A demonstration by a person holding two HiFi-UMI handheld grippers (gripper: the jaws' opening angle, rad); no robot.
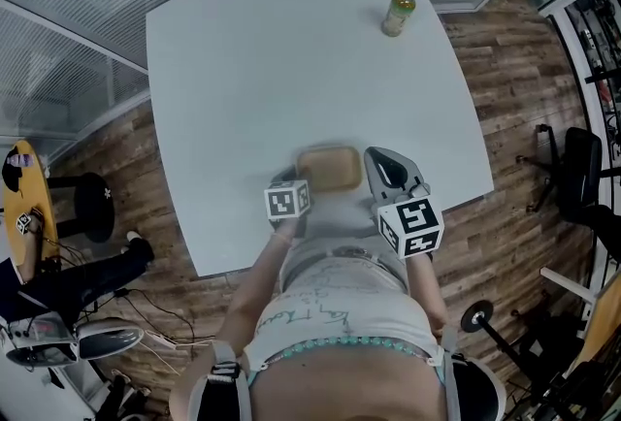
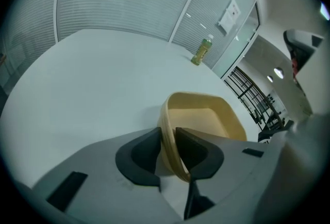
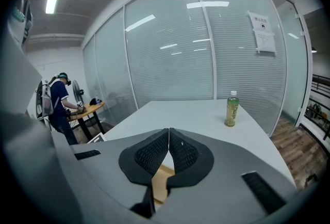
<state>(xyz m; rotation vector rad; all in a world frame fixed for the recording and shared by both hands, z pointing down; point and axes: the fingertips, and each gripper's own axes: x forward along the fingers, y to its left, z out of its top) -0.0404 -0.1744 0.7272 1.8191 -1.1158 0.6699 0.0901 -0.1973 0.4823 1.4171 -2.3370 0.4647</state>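
Head view: the left tool (image 1: 290,179) was at the left end of a tan tray (image 1: 330,168), which lay on the white surface (image 1: 291,70) close to its near edge. The right tool (image 1: 375,155) was just beside the tray's right end. A green-tea bottle (image 1: 398,13) stood upright near the far right corner, well apart from both tools. The floor around the surface was wood plank.

Left gripper view: the left tool (image 2: 167,138) was clamped on the tray (image 2: 206,120). One jaw pad was outside the near wall and the other inside it, and the rim rose between them. The tray's tan interior held nothing. The bottle (image 2: 202,50) stood far across the surface (image 2: 103,78), in front of a glass partition.

Right gripper view: the right tool (image 3: 168,140) had its jaws together, pads touching, with nothing between them. A portion of the tray (image 3: 164,179) showed below the pads. Contact with it could not be determined. The bottle (image 3: 232,109) stood upright to the right. A person (image 3: 56,104) stood at a round side table (image 3: 90,108) at the left.
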